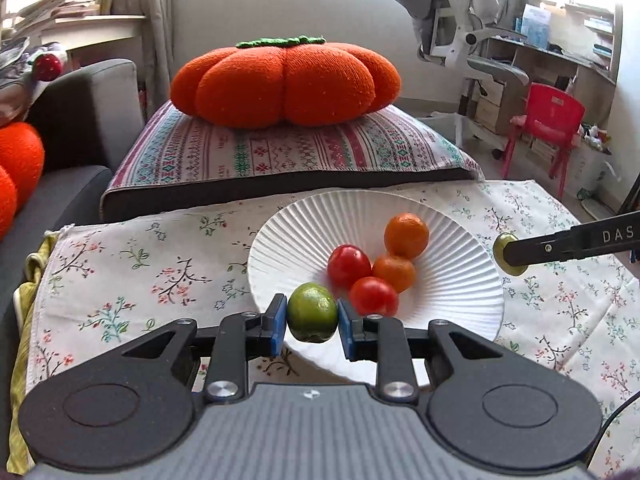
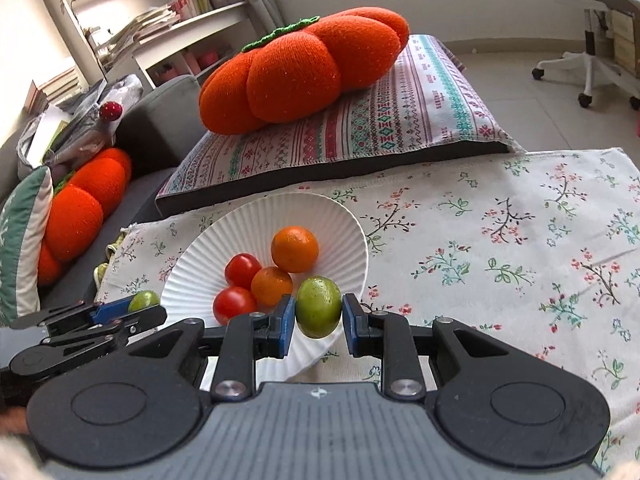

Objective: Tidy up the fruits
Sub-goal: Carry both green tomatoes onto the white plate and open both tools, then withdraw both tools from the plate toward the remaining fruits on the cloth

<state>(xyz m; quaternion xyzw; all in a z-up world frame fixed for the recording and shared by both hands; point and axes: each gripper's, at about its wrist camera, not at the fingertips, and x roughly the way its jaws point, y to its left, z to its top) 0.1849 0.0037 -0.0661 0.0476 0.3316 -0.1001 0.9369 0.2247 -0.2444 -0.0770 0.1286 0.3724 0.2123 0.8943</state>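
A white ribbed plate sits on the floral cloth and holds two oranges and two red tomatoes. My left gripper is shut on a green lime above the plate's near-left rim. My right gripper is shut on a second green lime above the plate's right rim.
A floral tablecloth covers the table. Behind it lie a striped cushion with an orange pumpkin pillow, a grey sofa on the left, and a red chair and office chair at the right.
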